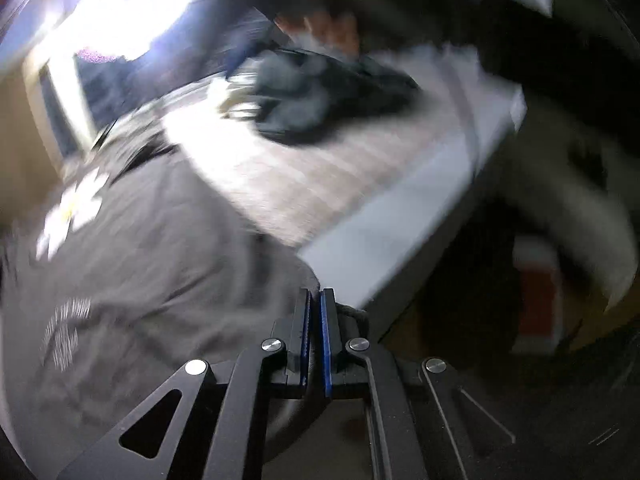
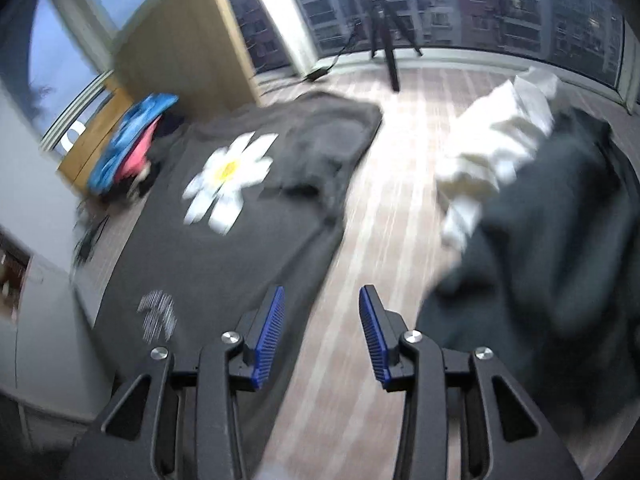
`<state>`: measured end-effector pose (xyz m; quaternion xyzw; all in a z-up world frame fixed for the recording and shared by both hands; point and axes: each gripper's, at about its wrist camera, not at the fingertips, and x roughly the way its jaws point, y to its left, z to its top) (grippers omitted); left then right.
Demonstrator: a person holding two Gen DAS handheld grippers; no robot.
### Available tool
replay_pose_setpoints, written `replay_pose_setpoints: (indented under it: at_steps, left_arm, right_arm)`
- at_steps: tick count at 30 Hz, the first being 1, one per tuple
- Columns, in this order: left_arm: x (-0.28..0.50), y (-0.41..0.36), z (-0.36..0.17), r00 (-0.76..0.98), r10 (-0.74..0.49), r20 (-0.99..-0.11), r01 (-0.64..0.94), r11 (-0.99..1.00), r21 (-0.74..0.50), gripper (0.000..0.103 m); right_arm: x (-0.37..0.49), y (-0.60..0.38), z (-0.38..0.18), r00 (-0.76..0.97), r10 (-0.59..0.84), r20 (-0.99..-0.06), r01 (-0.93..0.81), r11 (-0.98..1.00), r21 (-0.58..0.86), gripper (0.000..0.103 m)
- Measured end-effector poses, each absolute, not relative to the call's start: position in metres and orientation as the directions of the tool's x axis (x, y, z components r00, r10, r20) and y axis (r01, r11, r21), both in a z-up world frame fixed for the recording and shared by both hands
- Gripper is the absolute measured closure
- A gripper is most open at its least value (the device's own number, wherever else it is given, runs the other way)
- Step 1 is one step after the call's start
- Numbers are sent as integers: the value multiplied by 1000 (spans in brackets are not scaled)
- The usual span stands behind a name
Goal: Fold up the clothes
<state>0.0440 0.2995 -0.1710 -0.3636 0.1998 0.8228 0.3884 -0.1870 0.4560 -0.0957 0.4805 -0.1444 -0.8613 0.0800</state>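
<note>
Left gripper pinches edge of grey shirt. Right gripper spread wide, empty, pointing down just beside shirt.

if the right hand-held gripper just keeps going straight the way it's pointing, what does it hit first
Probably the bare striped surface: the right hand-held gripper, open, points between the grey daisy shirt and the dark garment pile. Blur leaves depth unclear.

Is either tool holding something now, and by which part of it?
The left tool is shut at the edge of the grey shirt; whether it pinches the cloth cannot be told. The right tool is open, holding nothing.
</note>
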Motion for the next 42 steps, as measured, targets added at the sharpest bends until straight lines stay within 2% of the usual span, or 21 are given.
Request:
replay_pose_setpoints:
  at_steps: [6,9,12,13,14,15,19,22,25,28,29,32,34,35,40,42]
  left_arm:
    - [12,247,-137,-370,602,-707,-653,-710,-263,99]
    - [5,238,-141,-356,623,-696,-618,-716,-325,99]
    - [-1,231,-145,-355,635,-686,-586,-723,-366,99]
    - [-2,228,-146,-360,637,-681,-575,-727,-376,99]
    - [-4,225,-147,-366,639,-677,-563,-731,-386,99]
    - [-4,222,-148,-370,642,-672,-555,-733,-394,99]
    - [1,203,-148,-410,649,-641,-511,-745,-429,99]
    - [7,178,-151,-463,609,-644,-436,-789,-432,99]
    - [12,155,-157,-491,568,-660,-369,-822,-433,99]
    - [16,140,-166,-502,511,-697,-323,-859,-398,99]
    - [15,136,-172,-487,498,-718,-313,-866,-390,98]
    - [17,123,-183,-461,404,-790,-250,-913,-321,93]
    - [24,110,-179,-459,387,-800,-226,-921,-316,89]
    - [29,104,-175,-464,383,-799,-219,-923,-315,83]
    - [44,97,-162,-457,419,-785,-280,-905,-320,83]
    - [45,104,-159,-457,433,-777,-343,-892,-295,80]
  right_arm:
    - [-326,480,-158,-490,-351,-798,-122,-878,462,64]
    - [-365,474,-180,-438,-273,-857,-180,-907,381,64]
    - [-383,465,-185,-419,-279,-864,-160,-914,373,64]
    - [-386,462,-182,-422,-288,-859,-150,-913,380,67]
    - [-388,459,-180,-423,-297,-856,-141,-912,386,91]
    - [-391,455,-178,-411,-303,-860,-134,-913,385,100]
    - [-393,431,-140,-451,-291,-844,-71,-931,359,100]
    - [-402,397,-104,-472,-296,-830,-1,-942,336,100]
    - [-418,349,-92,-464,-285,-839,76,-956,283,100]
    - [-439,298,-102,-435,-288,-853,133,-958,256,99]
    - [-447,279,-110,-414,-291,-862,154,-956,249,94]
    - [-457,234,-131,-350,-192,-917,215,-969,121,90]
    - [-433,232,-112,-378,-257,-890,274,-949,157,89]
    - [-417,237,-103,-386,-275,-881,280,-945,172,86]
    - [-272,262,-71,-422,-364,-830,373,-904,207,71]
    - [-196,273,-76,-413,-419,-809,409,-879,247,71]
